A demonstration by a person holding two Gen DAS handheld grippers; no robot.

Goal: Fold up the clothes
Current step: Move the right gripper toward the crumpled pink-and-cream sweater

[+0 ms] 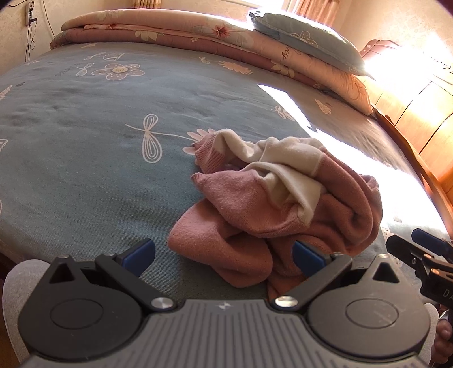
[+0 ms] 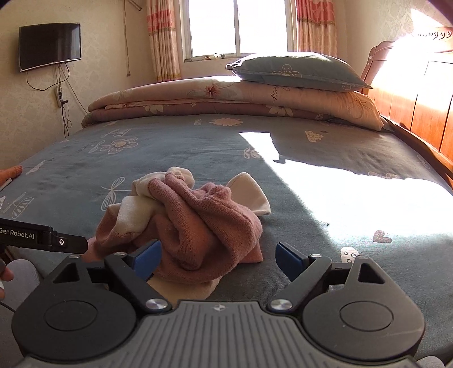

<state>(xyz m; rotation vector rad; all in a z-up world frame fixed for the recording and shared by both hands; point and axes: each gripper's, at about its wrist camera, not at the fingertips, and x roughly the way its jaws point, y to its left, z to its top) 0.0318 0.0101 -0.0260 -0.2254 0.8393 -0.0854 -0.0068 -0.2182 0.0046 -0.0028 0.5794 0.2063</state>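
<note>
Black tool (image 1: 223,256), blue pads (image 1: 141,253)

Home bedroom: made bed (image 2: 198,147), pillow (image 2: 297,70), curtained window (image 2: 237,27), wall television (image 2: 49,45).

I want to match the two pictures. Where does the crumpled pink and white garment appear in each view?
Left wrist view: the garment lies right of centre, just beyond the open left gripper.
Right wrist view: the garment lies left of centre, before the open right gripper.
Shared landmark: the blue pillow on the folded quilt.
</note>
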